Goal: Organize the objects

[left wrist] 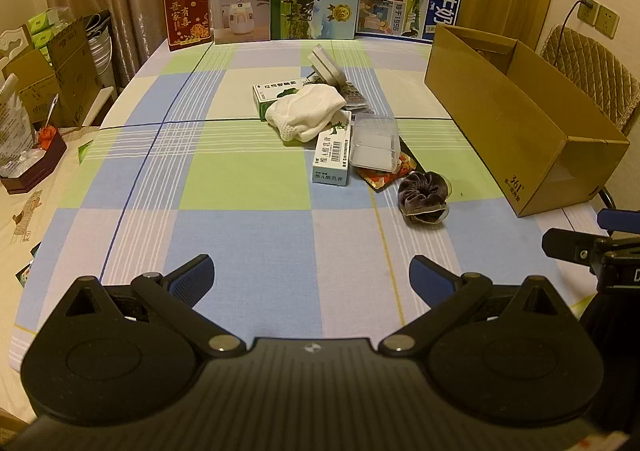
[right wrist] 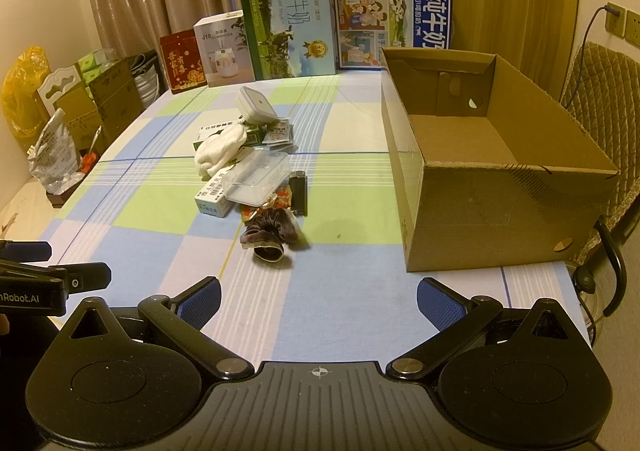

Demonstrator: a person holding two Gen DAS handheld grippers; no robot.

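A heap of small objects lies mid-table: a white cloth (left wrist: 306, 113) (right wrist: 220, 149), two green-and-white medicine boxes (left wrist: 333, 149) (right wrist: 212, 197), a clear plastic box (left wrist: 374, 143) (right wrist: 256, 177), a white square device (left wrist: 328, 65) (right wrist: 256, 105), a snack packet (left wrist: 386, 175), a black item (right wrist: 298, 195) and a dark purple scrunchie (left wrist: 426, 195) (right wrist: 272, 235). An open, empty cardboard box (left wrist: 516, 111) (right wrist: 492, 155) stands at the right. My left gripper (left wrist: 310, 275) and right gripper (right wrist: 318, 297) are both open and empty, over the near table, short of the heap.
Milk cartons (right wrist: 292, 27), a humidifier box (left wrist: 240, 5) and a red box (left wrist: 187, 13) stand along the table's far edge by the curtain. Boxes and bags (left wrist: 52, 71) crowd the left side. A padded chair (right wrist: 600, 91) stands right of the cardboard box.
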